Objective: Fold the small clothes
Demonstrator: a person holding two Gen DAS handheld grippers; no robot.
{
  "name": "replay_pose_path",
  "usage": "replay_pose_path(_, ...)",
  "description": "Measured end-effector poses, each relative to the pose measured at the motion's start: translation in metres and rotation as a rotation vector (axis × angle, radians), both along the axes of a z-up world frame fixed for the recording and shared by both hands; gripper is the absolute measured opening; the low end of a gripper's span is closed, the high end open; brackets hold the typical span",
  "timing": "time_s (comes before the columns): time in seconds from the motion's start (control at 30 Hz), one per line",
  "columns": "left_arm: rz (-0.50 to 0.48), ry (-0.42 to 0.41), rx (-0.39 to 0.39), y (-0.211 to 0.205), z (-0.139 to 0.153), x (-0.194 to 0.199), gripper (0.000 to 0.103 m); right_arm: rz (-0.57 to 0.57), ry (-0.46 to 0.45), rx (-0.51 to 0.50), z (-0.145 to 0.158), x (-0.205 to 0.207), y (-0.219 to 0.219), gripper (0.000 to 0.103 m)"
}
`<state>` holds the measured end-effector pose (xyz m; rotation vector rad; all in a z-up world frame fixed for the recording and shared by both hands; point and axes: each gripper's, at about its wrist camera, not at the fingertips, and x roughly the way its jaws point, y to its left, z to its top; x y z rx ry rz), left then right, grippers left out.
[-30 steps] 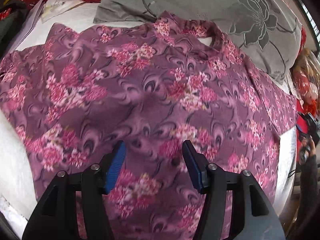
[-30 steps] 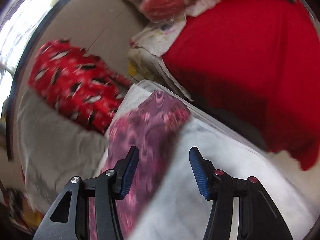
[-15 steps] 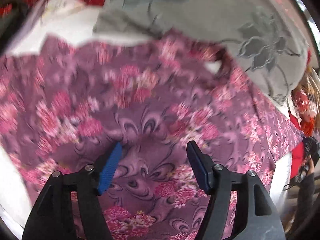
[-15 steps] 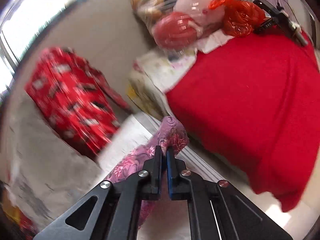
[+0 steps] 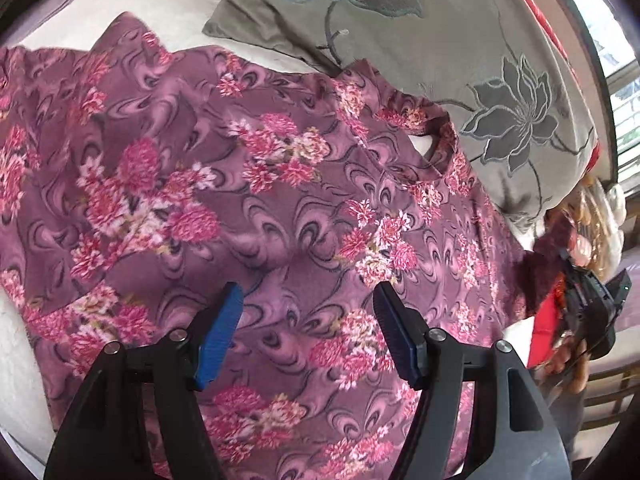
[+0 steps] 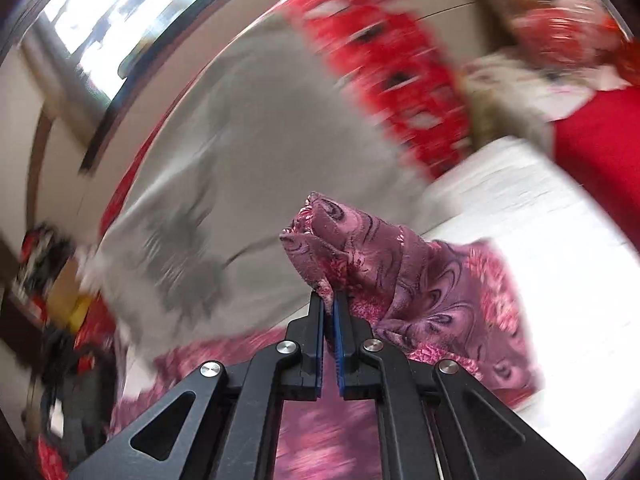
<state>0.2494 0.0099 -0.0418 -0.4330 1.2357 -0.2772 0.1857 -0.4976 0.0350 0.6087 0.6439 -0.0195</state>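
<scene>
Right tongs clamped tight on a bunched sleeve end of the purple floral top, pads pinching the cloth so the fabric stands up in a little peak above the tips. Lifted clear of the white bed sheet, presumably to carry that sleeve over the body for the first fold. Heavy blur all around here, so little else to be sure of.

Left tongs spread roughly two-thirds wide, hovering above the lower middle of the top, nothing between the blue pads; whether touching the cloth, cannot tell. Likely poised to pin the body flat while the other side gets pulled across.

Top itself spread face-up across the bed, neckline toward the grey flower-embroidered pillow, far sleeve trailing off to the right edge, where the right tongs grip it. Red patterned fabric further back. Fold only just beginning, by the look of it.
</scene>
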Motion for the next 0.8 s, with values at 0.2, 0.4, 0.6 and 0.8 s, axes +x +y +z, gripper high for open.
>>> replay_pose_path(0.2, -0.013, -0.002, -0.047, 0.031, 0.012, -0.006, 0.067, 0.186, 0.034, -0.015, -0.007, 0.017, 0.117, 0.004)
replay_pose_path(0.4, -0.011, -0.036, -0.063, 0.063, 0.028, -0.011, 0.067, 0.348, 0.065, -0.026, -0.016, 0.029, 0.225, 0.004)
replay_pose_path(0.6, 0.020, -0.041, -0.084, 0.091, 0.034, -0.015, 0.067, 0.469, 0.116, 0.008, -0.041, 0.032, 0.312, 0.006)
replay_pose_path(0.8, -0.020, 0.010, -0.137, 0.063, 0.020, -0.013, 0.067, 0.532, 0.258, 0.090, -0.082, 0.008, 0.323, 0.015)
